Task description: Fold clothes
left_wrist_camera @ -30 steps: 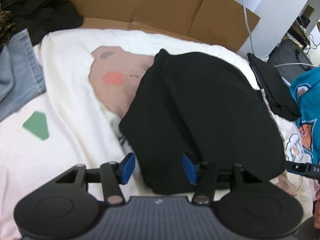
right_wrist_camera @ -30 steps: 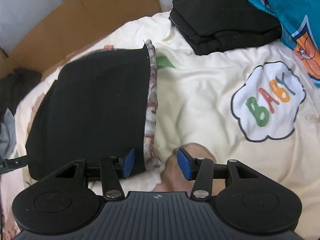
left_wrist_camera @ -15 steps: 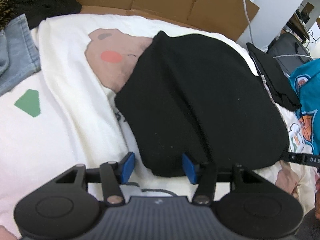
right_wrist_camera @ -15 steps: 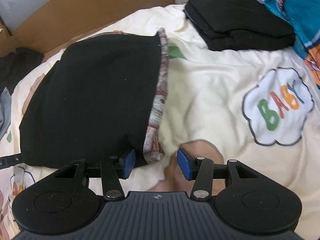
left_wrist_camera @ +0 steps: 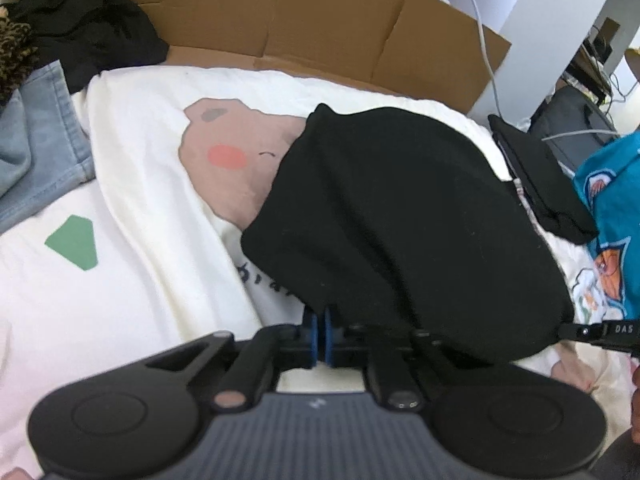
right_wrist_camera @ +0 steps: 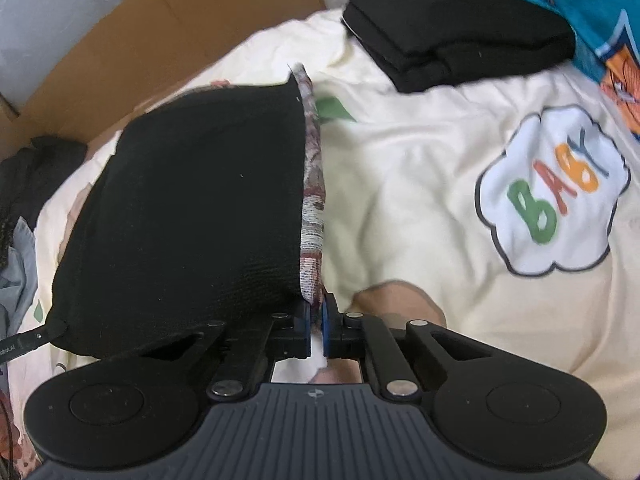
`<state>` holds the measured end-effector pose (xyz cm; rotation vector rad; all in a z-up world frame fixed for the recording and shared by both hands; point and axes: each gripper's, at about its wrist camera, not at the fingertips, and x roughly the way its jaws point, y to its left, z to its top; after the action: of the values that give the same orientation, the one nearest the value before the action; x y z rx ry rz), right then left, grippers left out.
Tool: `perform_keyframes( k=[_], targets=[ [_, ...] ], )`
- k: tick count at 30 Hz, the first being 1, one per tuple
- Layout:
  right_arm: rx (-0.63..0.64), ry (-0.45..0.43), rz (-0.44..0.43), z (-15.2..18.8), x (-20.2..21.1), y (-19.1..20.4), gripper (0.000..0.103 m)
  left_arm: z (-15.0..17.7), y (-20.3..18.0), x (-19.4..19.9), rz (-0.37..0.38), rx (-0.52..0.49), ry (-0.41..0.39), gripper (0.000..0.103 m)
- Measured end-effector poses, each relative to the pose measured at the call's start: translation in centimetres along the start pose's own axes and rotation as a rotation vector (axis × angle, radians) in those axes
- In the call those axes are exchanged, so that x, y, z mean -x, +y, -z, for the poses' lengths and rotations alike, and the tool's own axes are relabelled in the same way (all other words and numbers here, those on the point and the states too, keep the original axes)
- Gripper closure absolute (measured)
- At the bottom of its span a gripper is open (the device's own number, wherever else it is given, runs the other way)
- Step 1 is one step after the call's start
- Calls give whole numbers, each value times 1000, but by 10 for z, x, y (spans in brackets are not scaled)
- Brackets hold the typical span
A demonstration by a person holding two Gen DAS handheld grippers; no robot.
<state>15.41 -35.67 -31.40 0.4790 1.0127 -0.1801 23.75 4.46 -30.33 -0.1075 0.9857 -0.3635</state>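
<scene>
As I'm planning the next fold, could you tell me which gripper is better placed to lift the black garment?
Probably right. Both jaws have just been closing; the right gripper visibly pinches the garment's patterned near corner, while the left gripper is shut at the other corner, with its hold less clear.

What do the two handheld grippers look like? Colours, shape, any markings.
Both match. The left gripper and the right gripper have blue pads on black linkage arms with round silver pivot pins. Each sits on a wide black body with a round disc at either side and a ribbed grey centre panel bearing a small logo. White lettering on the side of the right gripper shows at the left view's edge. No cables or sleeves visible.
</scene>
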Motion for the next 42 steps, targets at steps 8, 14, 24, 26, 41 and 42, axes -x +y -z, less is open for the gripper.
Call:
perform_keyframes(
  k=[8, 14, 24, 26, 41, 42],
  targets=[
    [-72, 17, 44, 3, 0, -13, 68, 1, 13, 9, -20, 27, -1, 97],
    [-108, -53, 56, 5, 20, -17, 65, -14, 21, 26, -60, 71, -39, 92],
    [-18, -191, 5, 0, 36, 0, 65, -20, -18, 26, 26, -27, -34, 92],
    [20, -189, -22, 3, 35, 11, 65, -16, -28, 17, 52, -46, -10, 92],
    [-4, -50, 73, -5, -6, 4, 68, -3, -20, -12, -49, -67, 56, 91],
    [-7, -51, 107, -6, -5, 2, 67, -3, -15, -10, -60, -49, 53, 91]
  ],
)
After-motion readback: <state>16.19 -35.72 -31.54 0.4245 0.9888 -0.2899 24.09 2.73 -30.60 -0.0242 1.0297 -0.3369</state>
